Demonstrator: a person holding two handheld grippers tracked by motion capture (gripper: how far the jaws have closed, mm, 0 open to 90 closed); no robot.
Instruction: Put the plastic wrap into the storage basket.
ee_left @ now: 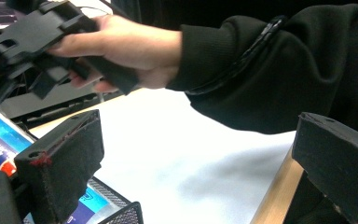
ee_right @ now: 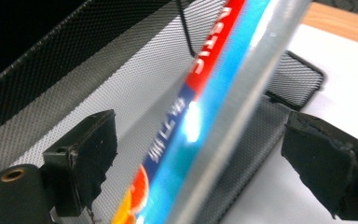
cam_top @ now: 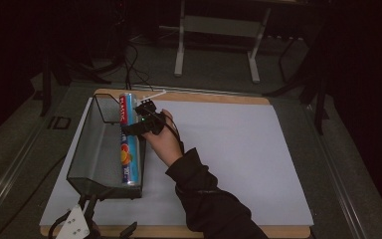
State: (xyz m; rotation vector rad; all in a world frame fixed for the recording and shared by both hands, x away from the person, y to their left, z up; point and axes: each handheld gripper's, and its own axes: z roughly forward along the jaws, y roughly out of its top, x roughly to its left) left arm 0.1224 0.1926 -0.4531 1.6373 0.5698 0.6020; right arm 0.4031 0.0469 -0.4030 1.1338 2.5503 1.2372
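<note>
A long blue, red and silver box [cam_top: 128, 149] lies in a black mesh basket [cam_top: 87, 144], leaning along its right wall. My right gripper [cam_top: 130, 127], held in a hand, hovers over the box's far half. In the right gripper view its jaws stand open on either side of the box [ee_right: 200, 93] and the basket wall [ee_right: 98, 70], apart from both. My left gripper [cam_top: 95, 200] rests low at the table's front left, beside the basket's near corner. Its jaws [ee_left: 198, 140] are wide open with nothing between them. It looks toward the box end [ee_left: 0, 140] and the right hand.
The basket stands on a white sheet [cam_top: 229, 149] that covers a wooden tabletop [cam_top: 204, 97]. The sheet's right part is bare. A black sleeve [cam_top: 209, 199] comes in from the bottom. Beyond the table stands a metal frame [cam_top: 219, 30] on a dark floor.
</note>
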